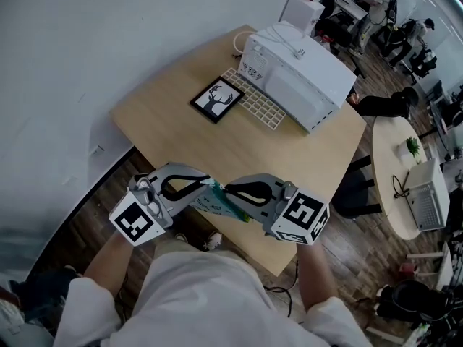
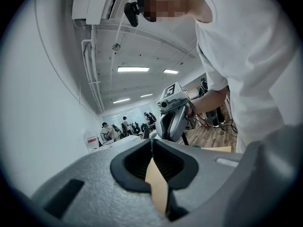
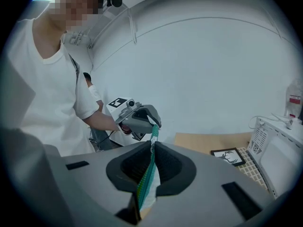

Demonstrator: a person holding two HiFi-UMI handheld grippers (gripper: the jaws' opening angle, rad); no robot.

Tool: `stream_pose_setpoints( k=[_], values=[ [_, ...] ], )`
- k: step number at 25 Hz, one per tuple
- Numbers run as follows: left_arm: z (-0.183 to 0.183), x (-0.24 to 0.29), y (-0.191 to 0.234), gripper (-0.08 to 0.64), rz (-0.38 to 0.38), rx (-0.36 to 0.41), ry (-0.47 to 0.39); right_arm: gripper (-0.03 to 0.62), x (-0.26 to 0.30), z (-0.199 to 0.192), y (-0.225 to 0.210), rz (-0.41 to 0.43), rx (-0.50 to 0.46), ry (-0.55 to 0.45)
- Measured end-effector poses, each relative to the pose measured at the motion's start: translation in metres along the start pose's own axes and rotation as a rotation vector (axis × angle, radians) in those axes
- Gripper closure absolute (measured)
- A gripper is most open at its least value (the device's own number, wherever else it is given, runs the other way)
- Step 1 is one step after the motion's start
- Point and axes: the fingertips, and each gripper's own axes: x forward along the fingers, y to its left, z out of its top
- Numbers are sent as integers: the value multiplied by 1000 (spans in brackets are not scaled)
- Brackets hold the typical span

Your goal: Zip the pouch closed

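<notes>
Your left hand-held gripper (image 1: 205, 189) and right hand-held gripper (image 1: 230, 191) are both clamped on the teal pouch (image 1: 219, 203), held in the air above the near edge of the desk (image 1: 210, 147). How far the zip has run doesn't show. The wooden desk carries a white appliance (image 1: 296, 78) and a deer picture (image 1: 217, 100), in a busy office.

The pouch (image 3: 144, 188) is teal with a fine, perhaps dotted, pattern. The left gripper (image 2: 152, 143) and right gripper (image 3: 152, 144) are grey, black-padded, with black-and-white marker cubes. The table (image 1: 217, 150) is pale wood.
</notes>
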Motion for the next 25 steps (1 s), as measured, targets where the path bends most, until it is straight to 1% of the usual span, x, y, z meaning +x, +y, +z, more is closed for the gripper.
stream_pose_setpoints(
  k=[4,8,10,14,16,17,18,20,21,22,25],
  values=[
    [1,2,5,535,24,-43,-33,571,-1,2,-3,-28,-1,3],
    [-1,2,9,535,47,-78,-33,586,0,2,-6,-57,-11,13],
    [-4,2,9,535,49,-86,-25,586,3,1,-7,-86,-46,38],
    [-8,-2,14,535,74,-80,-13,589,9,5,-11,-193,-172,96],
    [-9,-4,20,535,92,-75,-12,589,12,8,-14,-225,-233,116],
    [-9,-5,24,535,103,-79,-9,589,13,9,-15,-238,-253,123],
    [-11,-7,27,535,119,-99,-7,589,13,10,-17,-250,-270,132],
    [-16,-13,36,535,166,-195,-3,589,12,11,-18,-270,-290,143],
    [-18,-16,39,535,183,-231,-2,589,11,11,-18,-276,-294,149],
    [-18,-18,42,535,191,-239,-1,589,11,12,-19,-280,-295,153],
    [-16,-19,46,535,184,-205,12,589,10,14,-20,-286,-293,149]
  ],
)
